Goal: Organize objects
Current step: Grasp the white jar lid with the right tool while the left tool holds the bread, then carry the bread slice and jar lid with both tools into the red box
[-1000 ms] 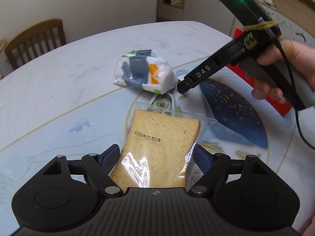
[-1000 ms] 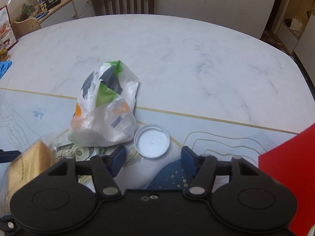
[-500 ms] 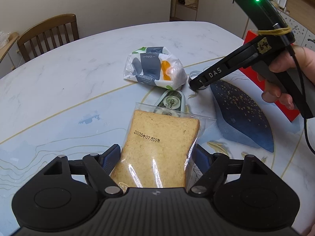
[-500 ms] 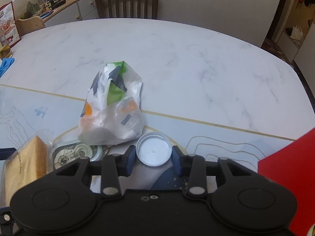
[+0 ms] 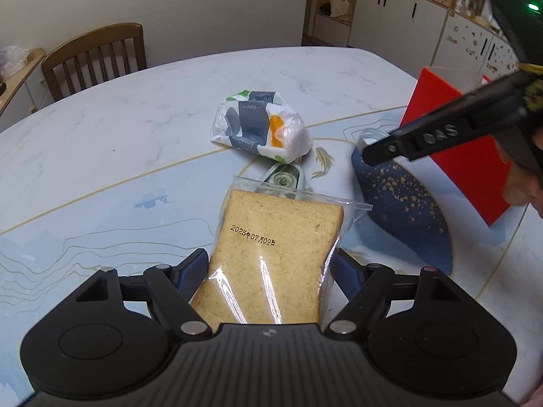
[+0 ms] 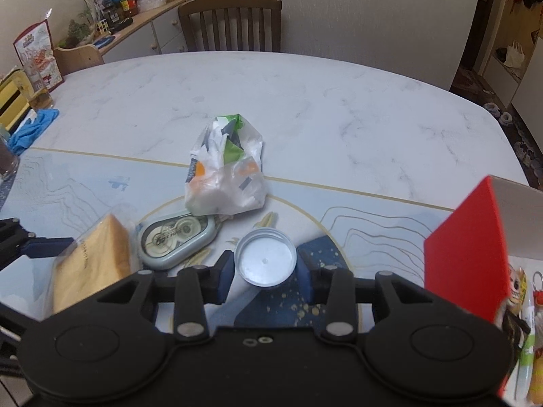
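My left gripper (image 5: 271, 268) is shut on a bagged slice of brown bread (image 5: 271, 247), held just above the table; the same bread (image 6: 91, 261) shows at the lower left of the right wrist view. My right gripper (image 6: 264, 268) is shut on a white plastic lid (image 6: 265, 261), lifted off the table, and the lid's edge (image 5: 368, 135) peeks out behind that gripper's finger in the left wrist view. A white printed packet (image 5: 259, 129) (image 6: 225, 176) lies on the table beyond. A grey correction tape dispenser (image 6: 176, 239) (image 5: 283, 178) lies flat between bread and packet.
A red box (image 6: 465, 254) (image 5: 451, 156) stands at the right, with small items behind it. A wooden chair (image 6: 230, 23) stands at the far table edge. A blue cloth (image 6: 30, 130) and a glass (image 6: 8, 162) sit at the left. A person's hand (image 5: 522, 186) holds the right gripper.
The right gripper closed on the white lid and lifted it off the table toward the red box. The left gripper has kept its hold on the bread, barely moving.
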Demonstrator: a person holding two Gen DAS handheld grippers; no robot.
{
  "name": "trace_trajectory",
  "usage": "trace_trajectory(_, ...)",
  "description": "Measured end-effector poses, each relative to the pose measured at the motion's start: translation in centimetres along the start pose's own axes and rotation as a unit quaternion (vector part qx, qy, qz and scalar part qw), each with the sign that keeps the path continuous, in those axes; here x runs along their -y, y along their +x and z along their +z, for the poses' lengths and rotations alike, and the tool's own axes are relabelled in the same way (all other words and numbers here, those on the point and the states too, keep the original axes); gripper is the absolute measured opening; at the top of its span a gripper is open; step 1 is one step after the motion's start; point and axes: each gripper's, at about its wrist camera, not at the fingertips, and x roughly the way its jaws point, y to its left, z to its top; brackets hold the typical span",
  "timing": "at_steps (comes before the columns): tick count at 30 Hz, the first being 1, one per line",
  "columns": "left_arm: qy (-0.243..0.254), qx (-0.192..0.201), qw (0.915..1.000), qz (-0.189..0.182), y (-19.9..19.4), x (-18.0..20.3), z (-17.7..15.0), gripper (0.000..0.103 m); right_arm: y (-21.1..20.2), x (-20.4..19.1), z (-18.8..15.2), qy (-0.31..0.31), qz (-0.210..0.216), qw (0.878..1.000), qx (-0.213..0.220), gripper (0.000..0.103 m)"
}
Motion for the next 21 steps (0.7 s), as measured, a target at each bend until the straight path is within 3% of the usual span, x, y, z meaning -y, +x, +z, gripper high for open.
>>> trace_trajectory(11,-0.016,0.022,0.9996,-0.005,-2.8,3.7,1.4,0.078,-6.5,1.5,-2.6,0.014,0.037,0.999,0.035,0.038)
trace_trajectory(21,-0.001,0.041,0.9991,-0.008,-4.8,9.7,3.2,0.078,-11.7,5.9,-4.7,0.012,0.034,0.997,0.072,0.038)
